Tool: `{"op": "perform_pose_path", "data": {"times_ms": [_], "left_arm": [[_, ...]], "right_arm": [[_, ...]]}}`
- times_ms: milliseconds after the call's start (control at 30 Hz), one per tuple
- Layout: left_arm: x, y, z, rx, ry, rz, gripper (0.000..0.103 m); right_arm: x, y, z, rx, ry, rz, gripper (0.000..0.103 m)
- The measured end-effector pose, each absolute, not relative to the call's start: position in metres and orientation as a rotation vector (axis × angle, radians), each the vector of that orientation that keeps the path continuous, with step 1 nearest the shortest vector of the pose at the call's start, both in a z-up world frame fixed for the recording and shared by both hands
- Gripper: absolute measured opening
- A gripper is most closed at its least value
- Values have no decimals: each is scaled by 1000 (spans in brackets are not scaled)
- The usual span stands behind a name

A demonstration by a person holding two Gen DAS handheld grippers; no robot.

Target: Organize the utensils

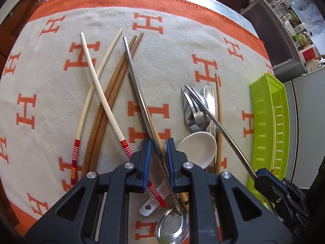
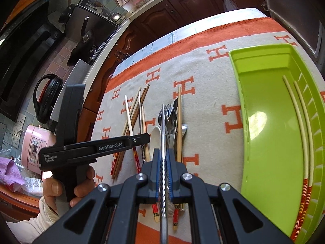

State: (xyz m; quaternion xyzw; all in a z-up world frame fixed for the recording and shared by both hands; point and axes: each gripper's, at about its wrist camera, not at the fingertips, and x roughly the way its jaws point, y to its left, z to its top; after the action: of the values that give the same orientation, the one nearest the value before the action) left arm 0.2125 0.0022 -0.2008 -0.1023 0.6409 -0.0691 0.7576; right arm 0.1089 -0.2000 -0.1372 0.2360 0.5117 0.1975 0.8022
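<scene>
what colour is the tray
Lime green tray, seen best in the right wrist view, with two chopsticks inside.

The steel spoon [image 1: 172, 226] runs off the left wrist picture's bottom edge, its handle partly behind the left gripper [image 1: 158, 162]. The green tray [image 2: 270, 126] is cut by the right wrist picture's edge. Countertop jars [image 1: 300, 34] are too small to identify.

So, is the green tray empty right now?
No, the green tray already holds a pair of cream chopsticks with red-striped ends along its right wall.
</scene>
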Motion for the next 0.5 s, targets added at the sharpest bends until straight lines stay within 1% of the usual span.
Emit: {"op": "perform_pose_path", "data": {"times_ms": [500], "left_arm": [[192,11,-195,-261,1392,-150,8]], "right_arm": [[101,-213,-134,536,1067,424,6]]}}
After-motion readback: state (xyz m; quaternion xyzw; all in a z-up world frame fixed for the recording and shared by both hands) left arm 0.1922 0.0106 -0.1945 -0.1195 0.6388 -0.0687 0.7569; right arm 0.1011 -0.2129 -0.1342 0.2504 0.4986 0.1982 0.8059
